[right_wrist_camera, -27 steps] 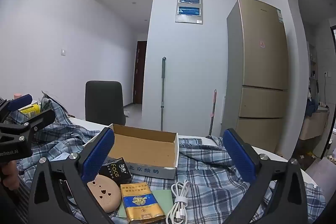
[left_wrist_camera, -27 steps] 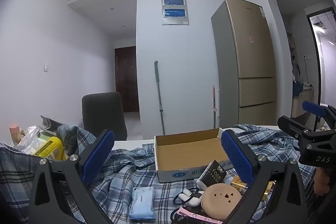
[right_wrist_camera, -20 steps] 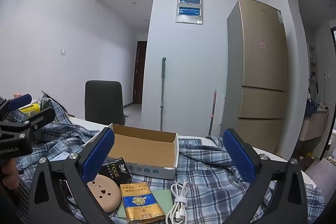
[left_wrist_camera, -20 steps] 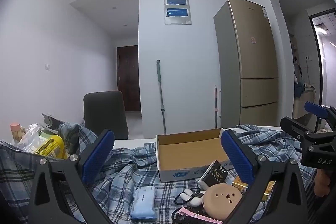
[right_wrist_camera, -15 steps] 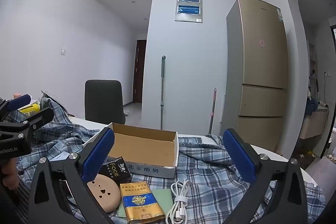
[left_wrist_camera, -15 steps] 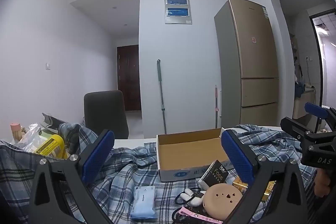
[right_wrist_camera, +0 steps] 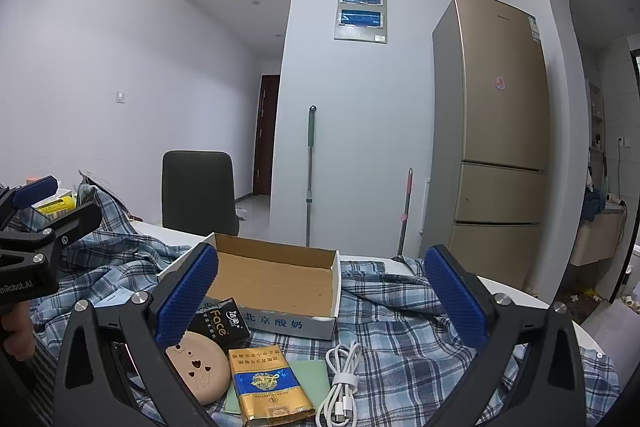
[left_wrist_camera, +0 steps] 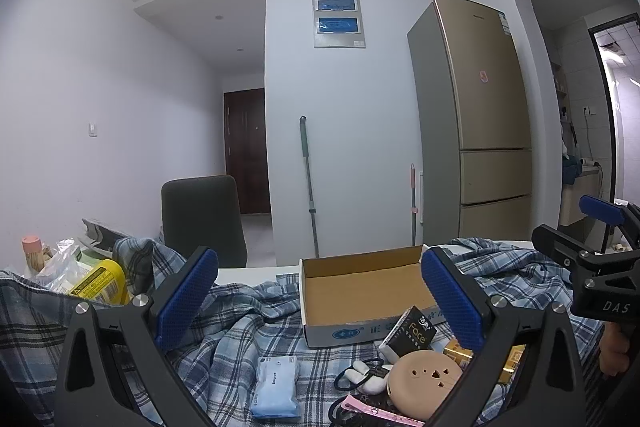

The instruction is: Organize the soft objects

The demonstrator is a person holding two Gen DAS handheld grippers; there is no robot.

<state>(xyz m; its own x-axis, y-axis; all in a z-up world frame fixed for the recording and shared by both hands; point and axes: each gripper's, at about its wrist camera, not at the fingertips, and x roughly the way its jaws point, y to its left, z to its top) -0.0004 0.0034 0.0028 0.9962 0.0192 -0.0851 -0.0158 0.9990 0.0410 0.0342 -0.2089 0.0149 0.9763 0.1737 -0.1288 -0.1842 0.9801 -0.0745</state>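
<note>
Gaping wide, both tongs [left_wrist_camera: 318,301] [right_wrist_camera: 322,301] above plaid cloth [right_wrist_camera: 400,331], seemingly untouched

1 cardboard box [right_wrist_camera: 276,277], 1 plaid shirt [right_wrist_camera: 404,331], 2 mop handles [right_wrist_camera: 310,171], 1 chair [right_wrist_camera: 198,191].

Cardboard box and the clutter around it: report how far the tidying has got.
Done: nothing visible; the cardboard box is empty. In hand: nothing; left claw and right claw are both open. Left: tissue pack, white cable and the rest lie on the plaid cloth.
</note>
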